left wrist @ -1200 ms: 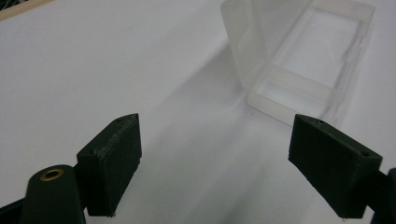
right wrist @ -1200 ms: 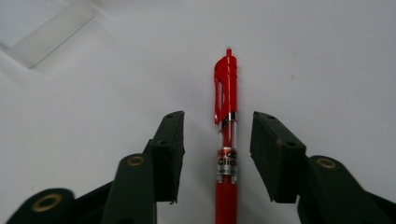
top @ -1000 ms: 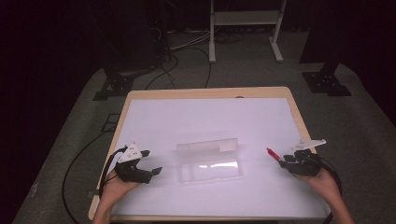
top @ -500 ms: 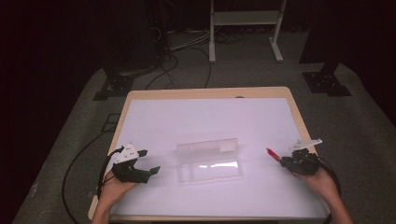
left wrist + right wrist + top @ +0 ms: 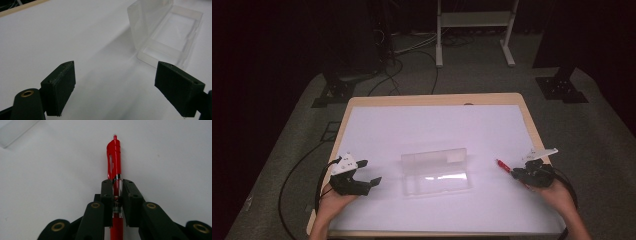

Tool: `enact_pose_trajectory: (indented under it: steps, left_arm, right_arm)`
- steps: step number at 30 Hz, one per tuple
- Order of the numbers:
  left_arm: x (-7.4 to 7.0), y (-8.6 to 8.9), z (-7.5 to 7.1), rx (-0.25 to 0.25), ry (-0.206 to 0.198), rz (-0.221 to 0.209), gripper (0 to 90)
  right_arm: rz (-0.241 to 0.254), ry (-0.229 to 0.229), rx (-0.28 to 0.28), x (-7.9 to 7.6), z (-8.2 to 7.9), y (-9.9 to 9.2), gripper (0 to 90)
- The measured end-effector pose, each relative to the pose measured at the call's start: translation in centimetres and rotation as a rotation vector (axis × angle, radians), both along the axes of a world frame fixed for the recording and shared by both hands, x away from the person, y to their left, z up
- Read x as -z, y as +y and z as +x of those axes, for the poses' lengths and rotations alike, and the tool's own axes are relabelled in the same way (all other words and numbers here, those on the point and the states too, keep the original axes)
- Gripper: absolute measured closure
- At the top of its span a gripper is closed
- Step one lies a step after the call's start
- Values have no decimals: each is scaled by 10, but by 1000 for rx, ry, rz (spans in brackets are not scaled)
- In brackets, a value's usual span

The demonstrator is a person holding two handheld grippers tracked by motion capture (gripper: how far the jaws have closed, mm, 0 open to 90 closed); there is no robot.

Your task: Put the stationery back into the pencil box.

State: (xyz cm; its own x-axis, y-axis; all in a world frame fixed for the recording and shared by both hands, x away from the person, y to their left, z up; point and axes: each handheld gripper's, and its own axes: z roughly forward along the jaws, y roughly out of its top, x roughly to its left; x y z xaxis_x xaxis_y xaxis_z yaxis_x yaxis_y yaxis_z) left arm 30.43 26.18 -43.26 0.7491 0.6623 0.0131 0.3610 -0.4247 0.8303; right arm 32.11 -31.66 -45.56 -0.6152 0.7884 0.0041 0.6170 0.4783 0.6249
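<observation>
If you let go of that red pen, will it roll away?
The slim red plastic pen looks round, so it probably rolls on the smooth white table, though its clip may stop it. It seems stiff and light, held straight in the shut right gripper.

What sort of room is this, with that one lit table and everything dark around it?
Probably a lab or recording studio, not a home. A white-topped table stands lit in a dark room, cables trail over grey carpet, and a person works with a gripper in each hand, the right gripper shut on a red pen.
</observation>
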Motion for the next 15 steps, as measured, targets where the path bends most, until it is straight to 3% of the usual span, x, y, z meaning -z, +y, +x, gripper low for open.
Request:
enact_pose_trajectory:
  steps: [15]
  left_arm:
    - [1, 1, 1, 4, 10, -23, 129]
  right_arm:
    - [-1, -84, -116, -39, -7, 25, 788]
